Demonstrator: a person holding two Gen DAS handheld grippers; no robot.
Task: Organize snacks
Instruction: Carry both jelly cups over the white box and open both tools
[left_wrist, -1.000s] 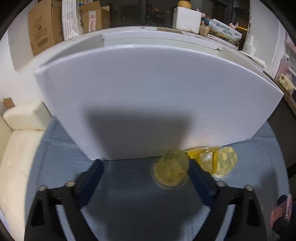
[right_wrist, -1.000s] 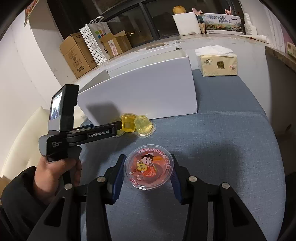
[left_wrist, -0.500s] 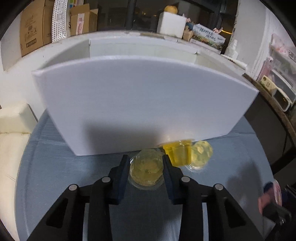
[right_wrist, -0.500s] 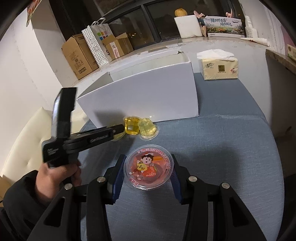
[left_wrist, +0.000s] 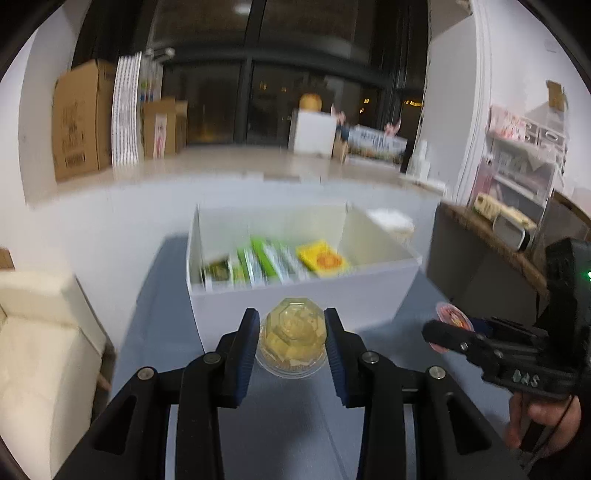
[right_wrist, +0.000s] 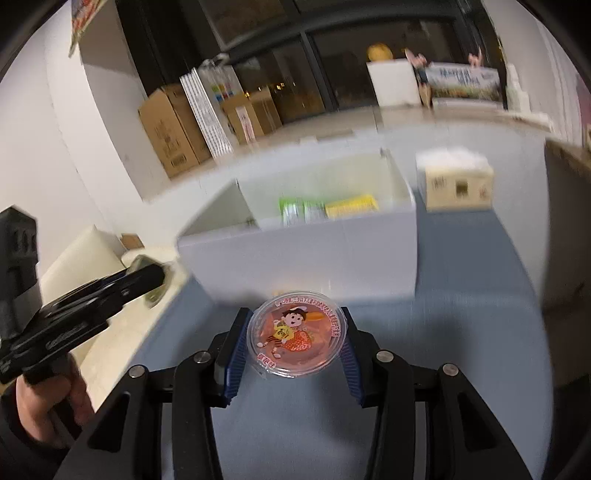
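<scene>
Left tool (left_wrist: 292, 339) pinching a yellow jelly cup (left_wrist: 293, 339), right tool (right_wrist: 292, 339) pinching a pink jelly cup (right_wrist: 297, 336), both held up before the white box (left_wrist: 295, 291). Inside: green packets (left_wrist: 266, 264), yellow pack (left_wrist: 323, 258). Beyond: tissue box (right_wrist: 458, 184), blue surface (right_wrist: 461, 295), cream sofa (left_wrist: 40, 332), cartons (left_wrist: 79, 118).

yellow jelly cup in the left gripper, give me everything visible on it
The jelly cup is small, clear plastic, faceted, filled with translucent yellow jelly holding paler chunks. Its wider rim faces down and toward the camera, its narrower faceted end up and away. The left gripper is shut on it, a blue pad against each side, and nothing else touches it. It looks lifted off the blue tabletop, in front of the white box. Any lid print is unreadable.
</scene>
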